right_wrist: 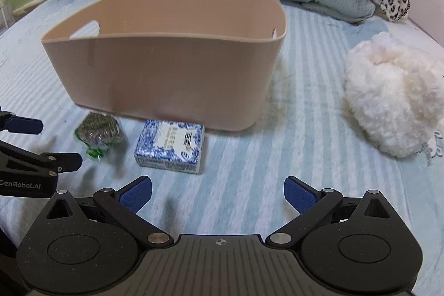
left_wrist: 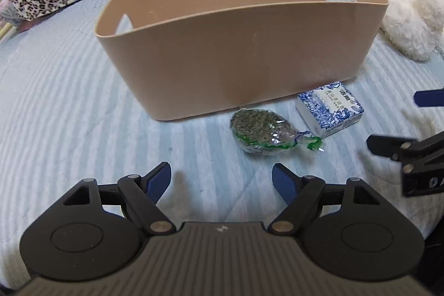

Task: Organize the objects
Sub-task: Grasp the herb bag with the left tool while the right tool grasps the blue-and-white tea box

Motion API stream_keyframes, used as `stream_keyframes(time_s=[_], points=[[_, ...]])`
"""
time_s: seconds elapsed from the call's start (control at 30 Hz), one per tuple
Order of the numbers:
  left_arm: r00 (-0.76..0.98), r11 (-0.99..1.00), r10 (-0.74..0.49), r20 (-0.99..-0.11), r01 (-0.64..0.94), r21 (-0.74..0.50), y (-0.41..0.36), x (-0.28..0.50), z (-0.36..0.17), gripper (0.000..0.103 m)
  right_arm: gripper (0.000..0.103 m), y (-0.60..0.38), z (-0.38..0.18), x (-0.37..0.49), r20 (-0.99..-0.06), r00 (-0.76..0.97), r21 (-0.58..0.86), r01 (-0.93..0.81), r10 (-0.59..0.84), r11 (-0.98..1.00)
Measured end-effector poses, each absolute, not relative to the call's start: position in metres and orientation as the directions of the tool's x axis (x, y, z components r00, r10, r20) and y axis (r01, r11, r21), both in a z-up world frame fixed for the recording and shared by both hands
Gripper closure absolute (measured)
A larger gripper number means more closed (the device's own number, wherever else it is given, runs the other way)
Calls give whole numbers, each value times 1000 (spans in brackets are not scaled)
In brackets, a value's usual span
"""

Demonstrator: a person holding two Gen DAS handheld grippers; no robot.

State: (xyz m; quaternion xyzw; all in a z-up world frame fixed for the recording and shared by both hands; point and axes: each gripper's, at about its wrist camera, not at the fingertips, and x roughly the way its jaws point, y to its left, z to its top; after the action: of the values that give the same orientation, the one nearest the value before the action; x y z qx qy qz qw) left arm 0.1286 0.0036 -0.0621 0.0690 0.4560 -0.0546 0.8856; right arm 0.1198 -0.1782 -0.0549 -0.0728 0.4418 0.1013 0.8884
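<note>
Nearest, the left claw and right claw are held spread and empty above the bed. Just beyond and slightly right of the left claw, nearer to it, the clear bag of dried herbs is seen, its long axis running left to right. Beside it lies the blue-patterned box. Farther stands the tan basket.

Ahead of our left tool: tan bin, upright; small bag of dried herbs (tied) and blue-white box lie before it.
</note>
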Motion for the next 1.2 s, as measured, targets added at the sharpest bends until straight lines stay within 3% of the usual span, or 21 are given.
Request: stream_keyframes(time_s=[0.53,1.07,1.17,1.2], points=[[650,979,-98,-753,200,45,5,147,-84,22,0,-163,-86,145,-832,529,7,-290,166,957],[647,995,-98,-756,90,-52,23,171,-83,22,0,-160,-94,157,-807,562,52,-238,181,970],[657,993,-115,-745,70,-91,29,172,-80,32,1,-161,-94,156,-800,572,54,-229,180,972],[659,993,-119,-742,69,-98,30,171,-79,40,2,-164,-94,159,-799,574,56,-227,180,972]])
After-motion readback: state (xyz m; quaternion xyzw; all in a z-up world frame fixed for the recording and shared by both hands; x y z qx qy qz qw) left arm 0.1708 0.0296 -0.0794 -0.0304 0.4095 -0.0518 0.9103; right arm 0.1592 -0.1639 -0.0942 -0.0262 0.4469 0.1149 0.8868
